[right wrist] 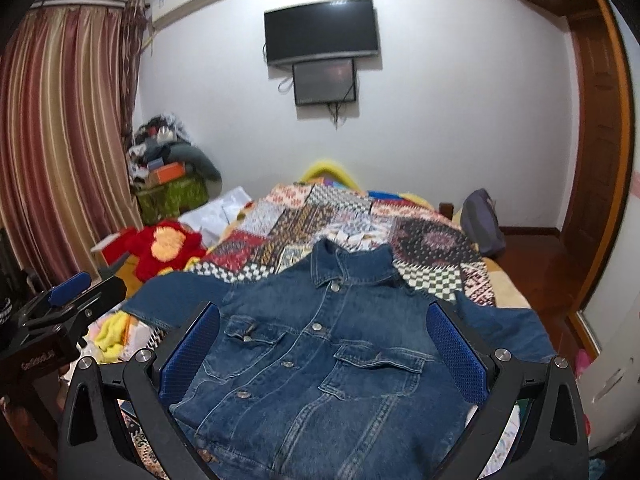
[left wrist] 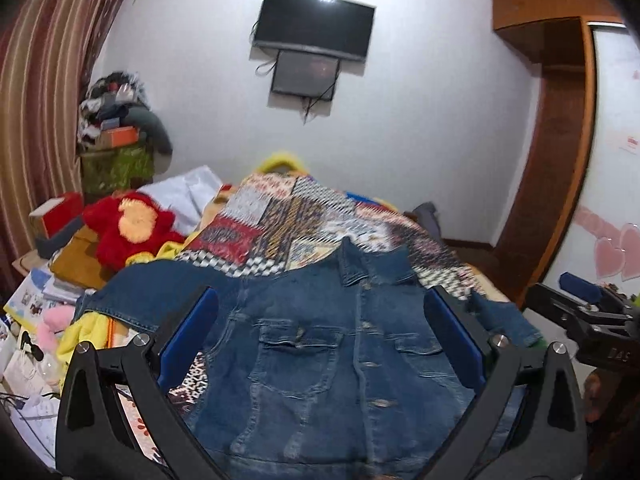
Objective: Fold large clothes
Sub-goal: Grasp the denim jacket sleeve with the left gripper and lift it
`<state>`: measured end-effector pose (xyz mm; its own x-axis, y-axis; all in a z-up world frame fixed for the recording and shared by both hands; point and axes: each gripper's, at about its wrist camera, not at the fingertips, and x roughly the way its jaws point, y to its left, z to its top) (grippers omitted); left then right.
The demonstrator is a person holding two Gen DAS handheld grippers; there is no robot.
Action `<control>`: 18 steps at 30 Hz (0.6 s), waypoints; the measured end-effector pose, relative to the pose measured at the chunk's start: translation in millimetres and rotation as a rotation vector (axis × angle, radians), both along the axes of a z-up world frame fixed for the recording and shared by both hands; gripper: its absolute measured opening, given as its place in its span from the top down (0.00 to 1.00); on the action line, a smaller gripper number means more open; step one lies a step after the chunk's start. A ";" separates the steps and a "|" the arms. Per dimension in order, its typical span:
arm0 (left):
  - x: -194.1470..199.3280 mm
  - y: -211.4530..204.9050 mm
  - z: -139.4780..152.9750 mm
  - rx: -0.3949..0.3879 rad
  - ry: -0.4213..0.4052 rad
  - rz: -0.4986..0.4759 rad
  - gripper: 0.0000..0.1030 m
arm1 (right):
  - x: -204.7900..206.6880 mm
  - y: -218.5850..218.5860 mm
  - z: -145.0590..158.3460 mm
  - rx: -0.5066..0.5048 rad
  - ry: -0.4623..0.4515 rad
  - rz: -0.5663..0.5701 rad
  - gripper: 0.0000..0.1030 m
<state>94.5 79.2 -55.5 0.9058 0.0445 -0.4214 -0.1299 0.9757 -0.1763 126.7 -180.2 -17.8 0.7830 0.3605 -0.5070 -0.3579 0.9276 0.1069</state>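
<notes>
Now a denim jacket (right wrist: pixel 320 352) lies front-up on a patchwork quilt (right wrist: pixel 340 224), with both grippers spread wide above it and holding nothing.

Seen from the right wrist, the jacket fills the lower middle of the frame, buttoned, collar toward the far wall, one sleeve reaching to the lower left and the other to the lower right; the right gripper (right wrist: pixel 322 348) frames its chest pockets with blue pads far apart, and the left gripper (right wrist: pixel 70 286) shows at the left edge, also gaping. From the left wrist, the left gripper (left wrist: pixel 320 346) brackets the same jacket (left wrist: pixel 312 344) at the bottom centre, while the right gripper (left wrist: pixel 582 292) pokes in at the right edge. A red plush toy (right wrist: pixel 166 250) sits at mid left beside the quilt, and a dark television (right wrist: pixel 322 30) hangs on the wall at upper centre.
</notes>
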 end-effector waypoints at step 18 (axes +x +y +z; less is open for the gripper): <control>102.1 201.7 -108.4 -0.176 0.385 0.243 0.00 | 161.4 52.8 -90.8 -0.019 0.361 0.006 0.00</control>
<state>196.6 280.9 -163.9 0.6550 0.1334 -0.7438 -0.4387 0.8686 -0.2305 288.2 -127.4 -108.6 0.5503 0.3522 -0.7571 -0.3058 0.9287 0.2097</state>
